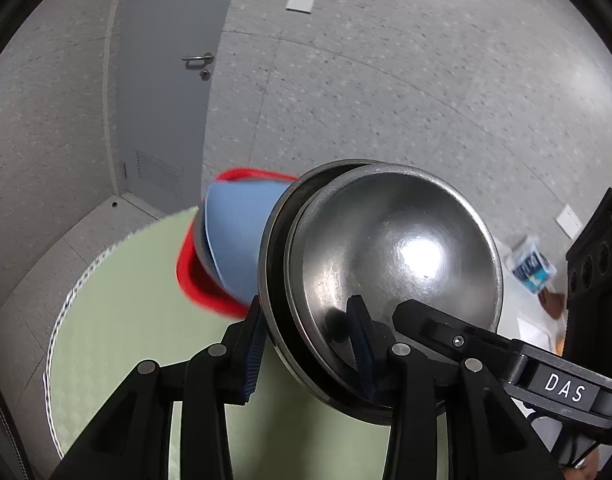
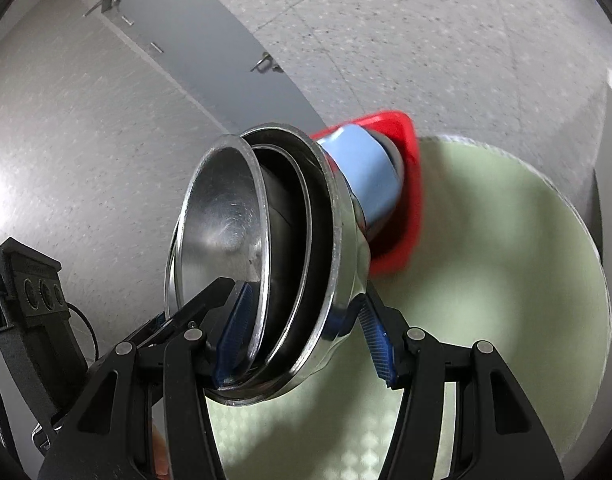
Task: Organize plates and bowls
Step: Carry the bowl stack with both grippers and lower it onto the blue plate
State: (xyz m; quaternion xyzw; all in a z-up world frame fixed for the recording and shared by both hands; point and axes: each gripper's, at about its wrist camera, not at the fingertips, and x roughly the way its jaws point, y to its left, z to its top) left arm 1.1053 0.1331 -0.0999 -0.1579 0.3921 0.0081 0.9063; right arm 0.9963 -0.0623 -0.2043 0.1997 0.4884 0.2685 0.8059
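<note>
Now both claws clamp steel bowl stack (image 2: 266, 240) rims: left claw (image 1: 310, 352), right claw (image 2: 302, 340).

Left tongs (image 1: 310, 344) clamp the rims of nested shiny steel bowls (image 1: 390, 264), centre frame, above the pale-green round bench (image 1: 126, 320).

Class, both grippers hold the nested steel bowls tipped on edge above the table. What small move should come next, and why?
Probably tilt the steel bowls back level. They stand nearly on edge, pinched only at the rims by the left gripper and right gripper, so the inner ones could slide out above the green table.
</note>
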